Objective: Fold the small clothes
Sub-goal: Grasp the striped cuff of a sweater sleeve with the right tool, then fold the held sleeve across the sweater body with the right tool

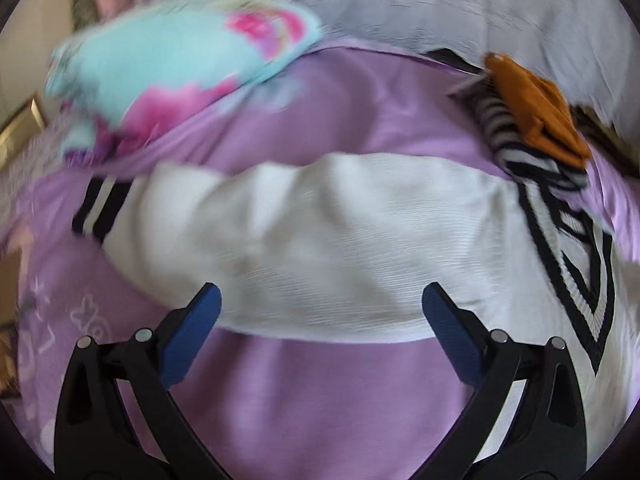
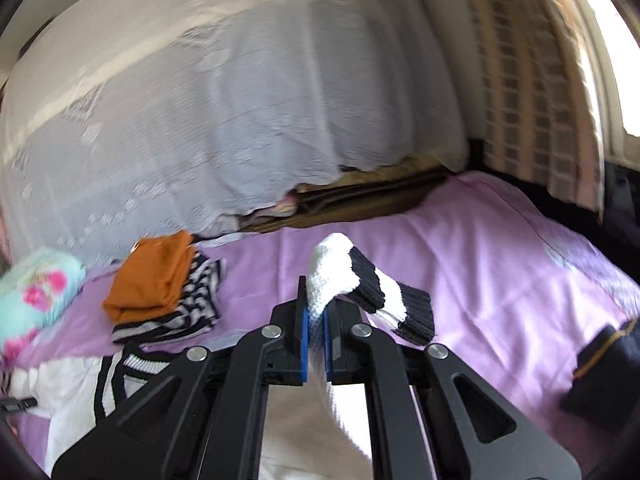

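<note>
A white knit sweater [image 1: 320, 240] with black-striped trim lies spread on the lilac bedsheet [image 1: 320, 392]. My left gripper [image 1: 320, 300] hovers open over its near hem, blue pads wide apart and holding nothing. In the right wrist view my right gripper [image 2: 316, 312] is shut on the sweater's sleeve [image 2: 332, 276], whose black-and-white striped cuff [image 2: 400, 304] flops over to the right, lifted off the sheet. The sweater body [image 2: 72, 392] and its V-neck trim [image 2: 120, 372] lie at the lower left.
A folded orange garment [image 2: 154, 276] sits on a folded black-and-white striped one [image 2: 192, 312] at the back. A turquoise floral piece [image 1: 180, 64] lies to the left. A dark pouch [image 2: 600, 376] rests at the right. White lace cloth [image 2: 224, 112] hangs behind.
</note>
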`<act>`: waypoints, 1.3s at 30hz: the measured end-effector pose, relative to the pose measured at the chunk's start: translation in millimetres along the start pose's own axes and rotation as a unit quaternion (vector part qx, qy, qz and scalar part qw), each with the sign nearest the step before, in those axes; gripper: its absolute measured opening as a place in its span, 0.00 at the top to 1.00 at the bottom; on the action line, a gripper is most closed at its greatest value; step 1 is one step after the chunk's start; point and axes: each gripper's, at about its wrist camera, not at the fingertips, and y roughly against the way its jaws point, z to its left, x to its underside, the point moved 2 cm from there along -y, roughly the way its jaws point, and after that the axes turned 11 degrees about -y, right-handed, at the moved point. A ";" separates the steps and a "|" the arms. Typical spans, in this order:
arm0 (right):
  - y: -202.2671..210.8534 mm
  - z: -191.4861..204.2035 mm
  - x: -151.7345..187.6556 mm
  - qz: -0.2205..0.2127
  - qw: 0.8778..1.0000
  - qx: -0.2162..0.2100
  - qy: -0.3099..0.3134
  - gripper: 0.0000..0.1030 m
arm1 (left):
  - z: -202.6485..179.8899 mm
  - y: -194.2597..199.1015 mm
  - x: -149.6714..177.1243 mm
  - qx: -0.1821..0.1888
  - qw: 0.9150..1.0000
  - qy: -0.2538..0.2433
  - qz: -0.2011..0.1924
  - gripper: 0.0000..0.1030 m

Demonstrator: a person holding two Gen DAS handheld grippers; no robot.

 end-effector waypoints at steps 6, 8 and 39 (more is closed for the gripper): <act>-19.1 87.2 45.0 0.041 0.989 -0.029 0.136 0.95 | 37.2 -3.7 -0.6 0.007 0.998 0.062 -0.001 0.02; -22.0 112.2 71.2 0.057 0.980 -0.042 0.187 0.95 | 27.0 1.8 -1.8 -0.006 0.999 0.040 -0.009 0.02; 8.3 39.8 107.9 0.224 0.946 -0.233 0.023 0.59 | -252.1 26.7 3.8 0.135 0.963 -0.233 -0.009 0.02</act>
